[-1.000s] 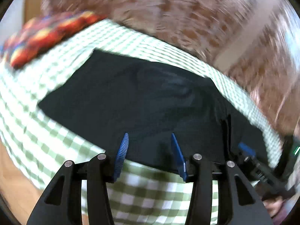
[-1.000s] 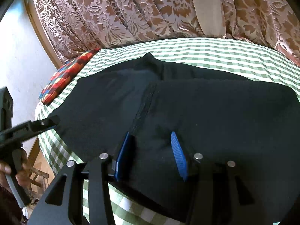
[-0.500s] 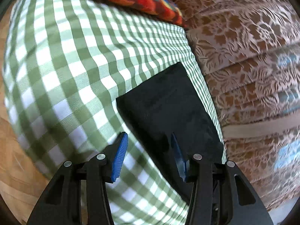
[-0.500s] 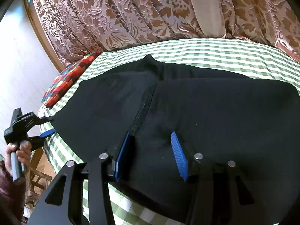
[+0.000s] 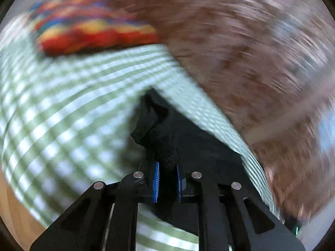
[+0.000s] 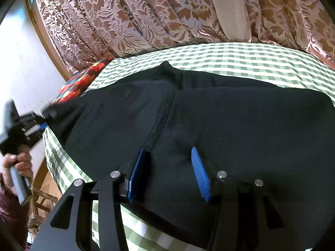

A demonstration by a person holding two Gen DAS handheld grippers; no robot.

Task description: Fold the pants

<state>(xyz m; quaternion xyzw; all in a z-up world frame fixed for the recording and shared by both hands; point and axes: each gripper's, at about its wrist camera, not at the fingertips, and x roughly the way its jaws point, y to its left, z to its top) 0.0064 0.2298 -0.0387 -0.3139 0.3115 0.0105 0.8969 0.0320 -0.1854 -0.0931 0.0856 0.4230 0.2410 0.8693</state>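
Since the earlier frames, the left gripper (image 5: 166, 183) has swung to the pant-leg end and its fingers (image 5: 156, 182) are closing, bunched black cloth pinched between them. Black pants (image 6: 209, 125) lie spread on the green-checked counter (image 6: 240, 58), filling mid-frame. At left of the right view, that end lifts toward the left gripper. Over the waistband sits the right gripper (image 6: 167, 173), fingers apart, easing wider and pressing nothing. A fold looks ready to begin.
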